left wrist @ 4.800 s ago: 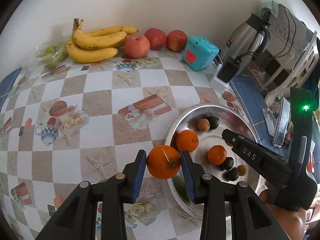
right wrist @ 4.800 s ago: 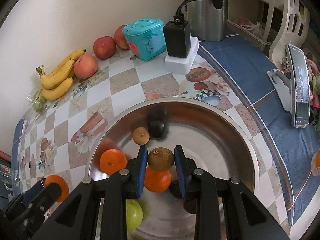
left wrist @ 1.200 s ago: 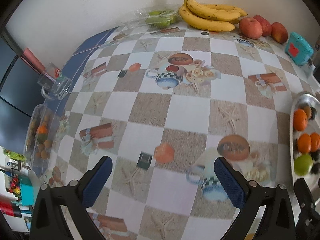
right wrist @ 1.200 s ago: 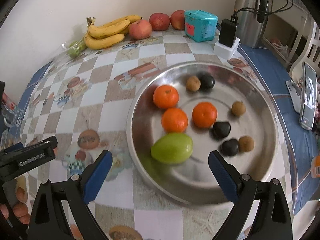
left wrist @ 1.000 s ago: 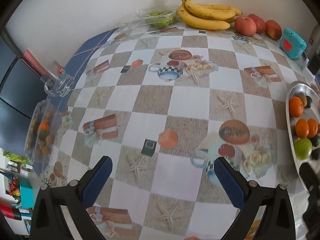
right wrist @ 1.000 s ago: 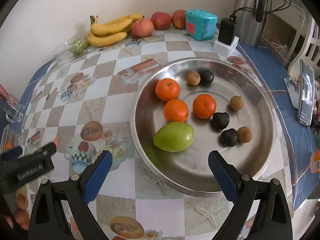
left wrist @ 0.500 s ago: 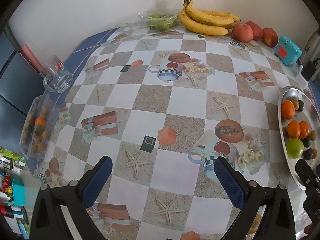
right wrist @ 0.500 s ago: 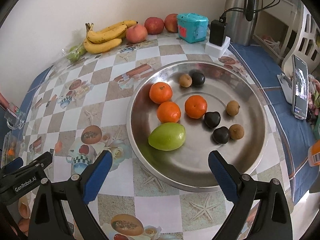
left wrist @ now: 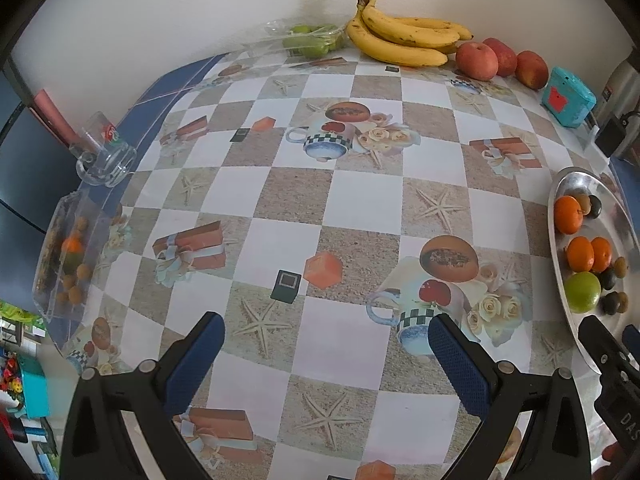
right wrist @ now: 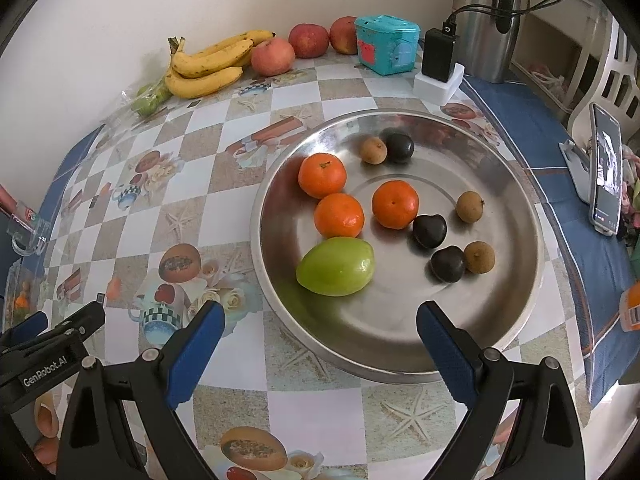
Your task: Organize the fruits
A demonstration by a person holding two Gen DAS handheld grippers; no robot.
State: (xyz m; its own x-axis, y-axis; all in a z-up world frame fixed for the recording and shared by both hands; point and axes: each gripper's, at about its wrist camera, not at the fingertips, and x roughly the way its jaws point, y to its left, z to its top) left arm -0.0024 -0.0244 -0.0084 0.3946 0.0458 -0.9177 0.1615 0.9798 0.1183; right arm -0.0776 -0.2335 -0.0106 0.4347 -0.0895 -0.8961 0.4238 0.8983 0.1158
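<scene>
A round steel tray (right wrist: 516,280) holds three oranges (right wrist: 339,215), a green mango (right wrist: 336,266), dark plums (right wrist: 429,231) and small brown fruits (right wrist: 479,257). The tray also shows at the right edge of the left wrist view (left wrist: 560,268). My right gripper (right wrist: 320,344) is open and empty, above the tray's near rim. My left gripper (left wrist: 326,354) is open and empty over the bare tablecloth left of the tray. A clear plastic box (left wrist: 66,256) with small fruits sits at the table's left edge.
Bananas (right wrist: 208,66), apples (right wrist: 308,40), a bag of green fruit (left wrist: 314,38) and a teal box (right wrist: 386,44) line the back wall. A kettle (right wrist: 488,20) and charger (right wrist: 438,56) stand back right. A glass mug (left wrist: 104,152) is far left, a phone on its stand (right wrist: 606,168) right.
Both grippers, earlier shut on an orange and a brown fruit at the tray, are now open and empty. Over the last second both drew back slightly and the views steadied.
</scene>
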